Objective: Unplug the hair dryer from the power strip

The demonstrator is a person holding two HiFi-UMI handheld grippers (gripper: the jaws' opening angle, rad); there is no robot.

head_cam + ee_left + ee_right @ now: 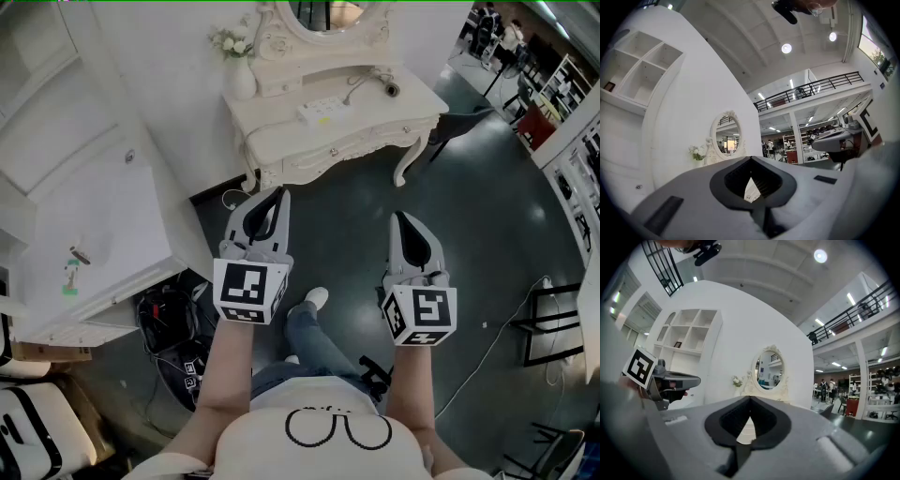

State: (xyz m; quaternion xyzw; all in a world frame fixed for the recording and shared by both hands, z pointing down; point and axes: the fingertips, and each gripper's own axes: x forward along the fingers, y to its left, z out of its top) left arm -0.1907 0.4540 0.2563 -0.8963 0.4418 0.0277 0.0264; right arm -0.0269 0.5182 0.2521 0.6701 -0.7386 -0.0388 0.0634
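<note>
The dressing table (412, 105) was the reference item: a white piece with carved, scrolled edges, curved legs and a smooth, matte tabletop (281, 139). An oval mirror (328, 13) in an ornate white frame rose from its rear edge.

On the tabletop, near the centre and in front of the mirror, lay the power strip (323, 111), a flat white rectangular block with a yellow patch on its face. A thin cable (358, 86) curved from the strip toward the table's right rear corner. There lay a small grey rounded body, taken to be the hair dryer (389, 88); it was too small to show detail, and whether its plug sat in the strip could not be made out. At the table's left rear corner stood a white, bulbous vase (241, 81) of white flowers (232, 41).

Both grippers were held level in front of the table and well apart from it, over the dark, glossy floor (487, 187).

- Left gripper (278, 192): grey moulded plastic shell with dark ribbed pads. Its jaws were fully together, with nothing between them. A cube with black-and-white square markers (249, 289) sat at its rear.
- Right gripper (399, 217): same construction, jaws likewise pressed together and empty.

In the left gripper view, the left gripper (751, 159) pointed at the table below the mirror (727, 136). In the right gripper view, the right gripper (750, 398) pointed likewise, with the mirror (769, 369) above it.

A plain white flat-panelled cabinet (103, 234) stood left of the table.
</note>
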